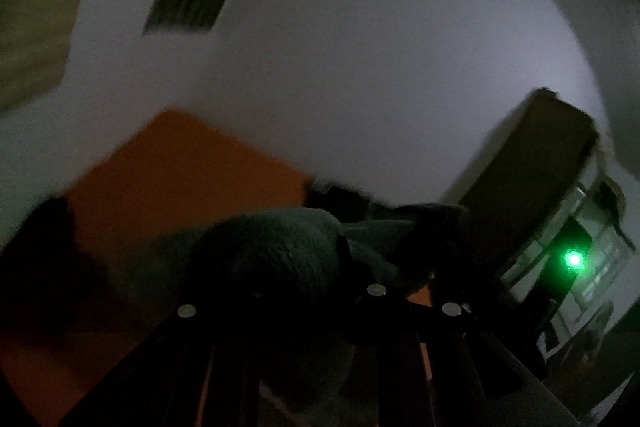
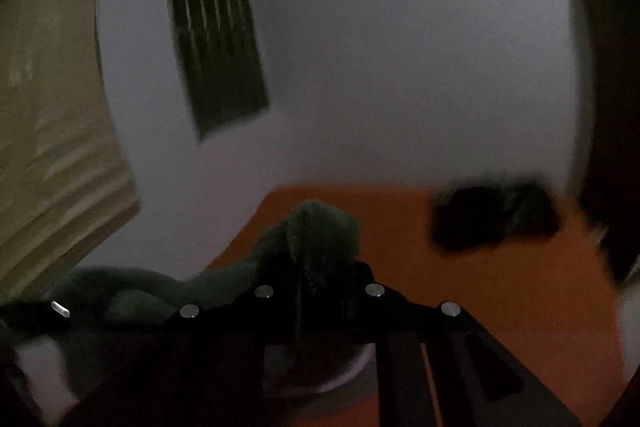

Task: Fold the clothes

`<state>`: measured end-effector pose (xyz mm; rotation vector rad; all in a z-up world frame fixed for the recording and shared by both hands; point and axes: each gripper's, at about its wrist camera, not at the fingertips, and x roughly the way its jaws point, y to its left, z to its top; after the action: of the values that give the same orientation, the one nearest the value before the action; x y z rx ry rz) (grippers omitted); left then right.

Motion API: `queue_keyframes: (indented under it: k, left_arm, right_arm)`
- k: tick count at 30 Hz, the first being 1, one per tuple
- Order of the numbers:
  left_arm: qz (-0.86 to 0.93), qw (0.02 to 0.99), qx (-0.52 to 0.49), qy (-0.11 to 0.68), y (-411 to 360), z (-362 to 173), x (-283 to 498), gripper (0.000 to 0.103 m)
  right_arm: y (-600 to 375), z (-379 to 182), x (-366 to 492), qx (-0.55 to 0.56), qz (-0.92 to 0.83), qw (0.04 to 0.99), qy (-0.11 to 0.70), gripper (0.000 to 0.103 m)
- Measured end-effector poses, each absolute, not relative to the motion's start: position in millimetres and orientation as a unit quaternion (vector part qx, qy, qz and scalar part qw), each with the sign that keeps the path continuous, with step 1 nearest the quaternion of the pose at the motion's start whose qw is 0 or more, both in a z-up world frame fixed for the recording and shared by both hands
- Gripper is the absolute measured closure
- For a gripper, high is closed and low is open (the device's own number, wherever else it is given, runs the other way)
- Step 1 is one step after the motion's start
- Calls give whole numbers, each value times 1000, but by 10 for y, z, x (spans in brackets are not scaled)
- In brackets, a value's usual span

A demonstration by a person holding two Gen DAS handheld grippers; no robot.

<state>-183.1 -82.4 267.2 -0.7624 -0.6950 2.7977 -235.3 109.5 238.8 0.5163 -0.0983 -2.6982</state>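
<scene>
The frames are dim and blurred. In the left wrist view a dark green fuzzy garment (image 1: 272, 251) bulges up between the black fingers of my left gripper (image 1: 320, 287), which is shut on it. The cloth trails off to the right above the orange surface (image 1: 180, 171). The right wrist view shows a fold of the same green garment (image 2: 320, 227) pinched in my right gripper (image 2: 320, 283), and the rest sags away to the left (image 2: 132, 295). Both grippers are lifted and tilted up toward the wall.
A black bundle of cloth (image 2: 492, 219) lies on the orange surface (image 2: 500, 299) ahead right. The white wall has a barred vent (image 2: 216, 43). A brown box (image 1: 532, 167) and a dark device with a green light (image 1: 574, 259) are at the right. A tan panel (image 2: 48, 107) stands left.
</scene>
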Motion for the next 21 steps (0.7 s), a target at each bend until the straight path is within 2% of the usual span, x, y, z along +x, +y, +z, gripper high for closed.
queue_keyframes:
  k: [2, 4, 7, 9, 12, 15, 19, 21]
  left_arm:
    - [939, 85, -244, -227, -708, 3038, -1878, 87]
    - [938, 88, -244, -230, -705, 3167, -1882, 86]
    - [934, 87, -266, -224, -952, 2918, -1866, 86]
    - [921, 63, -307, -232, -1052, 2379, -2173, 86]
    - [898, 26, -367, -242, -1202, 1570, -2633, 86]
    - [870, -10, -425, -251, -1353, 760, -3094, 86]
    - [826, -58, -496, -260, -1555, -308, -3674, 86]
    - [819, -70, -506, -261, -1759, -725, -3670, 86]
  right_arm:
    - [1470, 2887, -2347, 144, -975, 169, -24, 91]
    - [1888, 3282, -2351, 129, -982, 136, 2, 91]
    - [2293, 3467, -2313, 135, -985, 106, 34, 91]
    - [2614, 3409, -2315, 161, -982, 87, 51, 90]
    - [3059, 2861, -2669, 231, -969, 52, 67, 90]
    - [3525, 2050, -3109, 314, -946, 24, 72, 90]
    - [4242, 817, -3617, 408, -912, 1, 35, 90]
    - [4775, 197, -3705, 451, -892, -26, 16, 90]
